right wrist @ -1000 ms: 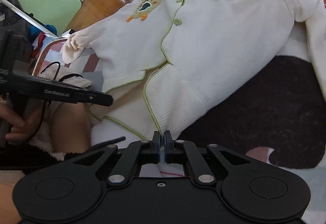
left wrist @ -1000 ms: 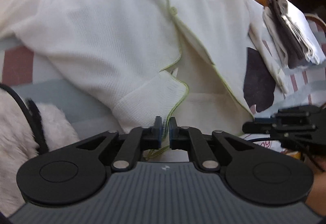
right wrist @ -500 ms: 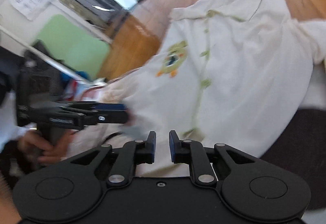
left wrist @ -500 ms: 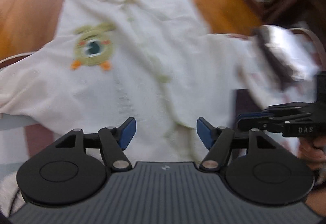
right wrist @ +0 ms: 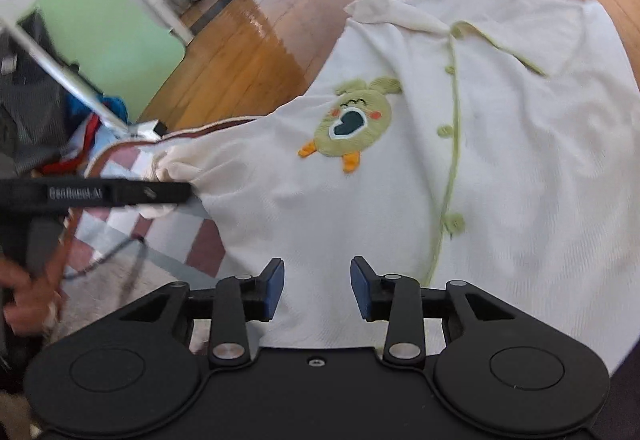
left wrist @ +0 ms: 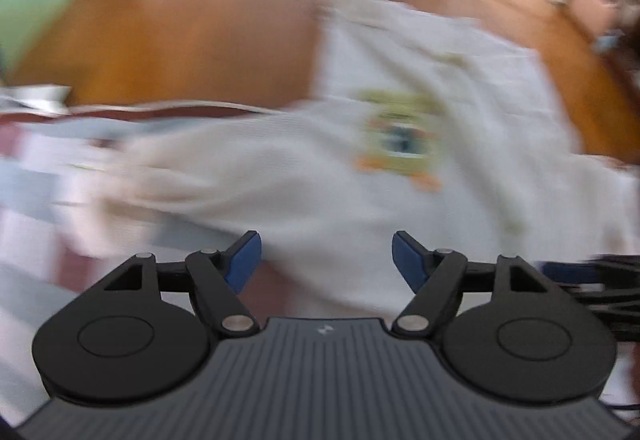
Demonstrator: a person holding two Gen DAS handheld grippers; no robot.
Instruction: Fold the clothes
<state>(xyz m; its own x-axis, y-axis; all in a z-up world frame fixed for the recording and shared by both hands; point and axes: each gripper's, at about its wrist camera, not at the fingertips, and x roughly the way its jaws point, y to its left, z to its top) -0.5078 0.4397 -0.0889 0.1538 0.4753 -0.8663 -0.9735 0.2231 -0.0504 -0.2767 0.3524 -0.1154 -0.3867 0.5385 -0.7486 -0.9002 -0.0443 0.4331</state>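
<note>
A cream button-up top [right wrist: 500, 176] with green piping and a green cartoon patch [right wrist: 352, 124] lies spread on a checked mat [right wrist: 168, 240]. It also shows, blurred, in the left wrist view [left wrist: 360, 180]. My right gripper [right wrist: 317, 290] is open and empty above the top's lower edge. My left gripper [left wrist: 326, 260] is open and empty above the top's lower left part. In the right wrist view the left gripper [right wrist: 168, 193] reaches in from the left, near the top's left sleeve [right wrist: 168, 176].
Wooden floor [right wrist: 256, 36] lies beyond the mat. A green panel [right wrist: 100, 28] and a white pole [right wrist: 68, 80] stand at the far left, with piled clothes [right wrist: 80, 128] beside them. A fluffy white rug [right wrist: 104, 288] and a cable [right wrist: 120, 248] lie at the near left.
Both grippers have let go of the top's hem and opened wide. Both have lifted and tilted up, and the left view has swung to the left.
</note>
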